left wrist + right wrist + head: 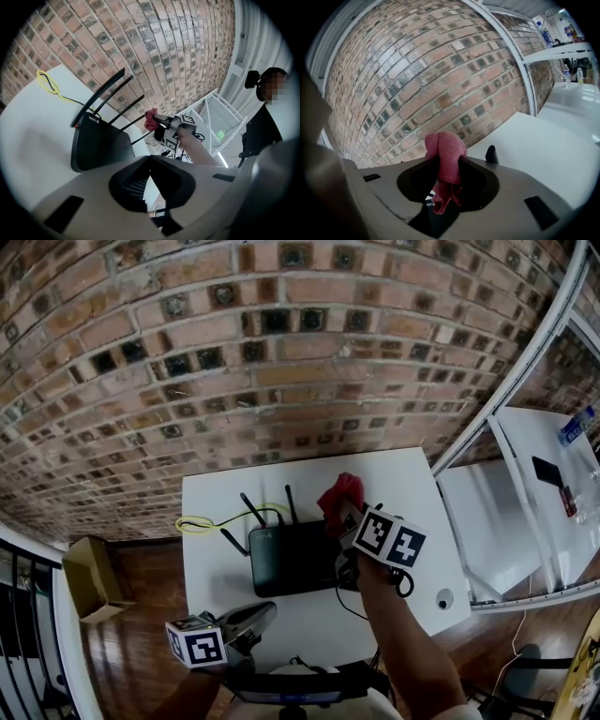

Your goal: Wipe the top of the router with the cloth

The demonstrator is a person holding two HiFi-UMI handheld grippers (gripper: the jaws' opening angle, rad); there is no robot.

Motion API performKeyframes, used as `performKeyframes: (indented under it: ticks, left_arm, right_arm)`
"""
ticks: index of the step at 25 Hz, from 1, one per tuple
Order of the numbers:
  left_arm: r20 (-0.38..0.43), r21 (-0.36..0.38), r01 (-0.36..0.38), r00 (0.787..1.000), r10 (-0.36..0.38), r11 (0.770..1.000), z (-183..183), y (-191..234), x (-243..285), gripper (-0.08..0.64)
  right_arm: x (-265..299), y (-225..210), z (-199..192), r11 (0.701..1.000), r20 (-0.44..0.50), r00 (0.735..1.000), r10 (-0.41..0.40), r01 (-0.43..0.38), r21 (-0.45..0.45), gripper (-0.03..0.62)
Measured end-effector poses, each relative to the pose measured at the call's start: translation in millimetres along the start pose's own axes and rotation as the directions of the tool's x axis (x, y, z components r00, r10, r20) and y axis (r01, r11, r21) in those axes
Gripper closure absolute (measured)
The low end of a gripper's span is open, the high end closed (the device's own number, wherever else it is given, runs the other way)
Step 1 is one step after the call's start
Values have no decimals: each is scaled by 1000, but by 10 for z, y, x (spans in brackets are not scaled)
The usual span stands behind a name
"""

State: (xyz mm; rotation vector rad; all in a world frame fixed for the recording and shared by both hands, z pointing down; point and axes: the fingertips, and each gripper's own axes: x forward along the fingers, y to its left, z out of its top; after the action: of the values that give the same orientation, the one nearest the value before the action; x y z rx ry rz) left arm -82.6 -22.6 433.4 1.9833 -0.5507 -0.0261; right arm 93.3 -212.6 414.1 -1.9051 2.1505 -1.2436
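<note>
Starting wide: taking in the brick wall [281,352] across the whole upper half of the head view. Dropping to the white table [412,493] at centre frame, then to the black router [292,559] lying flat at its middle, antennas [251,509] fanning toward the wall.

Tracking the right gripper [341,509], just right of centre, clenching something soft. Finding the left gripper [262,612] at lower left of centre, near the router's front edge, jaws pinched together on nothing, bracing nothing.

Closing in on the pink cloth [339,491]: bunched between the right jaws, poking past the tips, a tail dangling below them in the right gripper view. Hovering over the router's upper-right corner, seemingly clear of the top, though not telling for certain from here whether fabric is brushing the nearest antenna. Spotting a yellow cable [202,522] looping at the table's left edge.

Judging the hazards:
- Risking a snag of that loose tail on an antenna.
- Risking a shove of the unbraced router across the smooth table, dragging the cable along.
- Risking hard jaw tips scraping plastic, with so small a wad leading.

Reading the print: making out the label "WIFI 6" [90,118] in white on the router's corner, left of centre in the left gripper view; catching only "WIFI" beneath the cloth in the right gripper view.
</note>
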Motion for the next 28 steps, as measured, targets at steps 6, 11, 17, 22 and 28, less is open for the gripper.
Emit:
performKeyframes:
  ticks: [6,11,17,22,28]
  left_arm:
    - [-8,-8,-18,1000,18,1000,-26,65,-11,537]
    - [-17,-18,-27,1000,26,999,-44,64,3,537]
    - [-20,-24,-29,999,28,999,-71,78,24,537]
    - [-18,-16,-40,999,40,999,-51,72,34,537]
    - [-3,-27,-46,999,46,999,-14,68,40,537]
  right_arm:
    - [77,-73,-117,999,-28,1000,1,0,46,453]
    - [145,-168,-290,996,-77,997,-13,19,85,453]
    - [258,-333,-554,987,-139,990,-37,58,148,453]
    - [362,-475,-728,979,-188,980,-59,94,182,453]
    - [476,-621,-944,975,-250,965,-84,131,178,453]
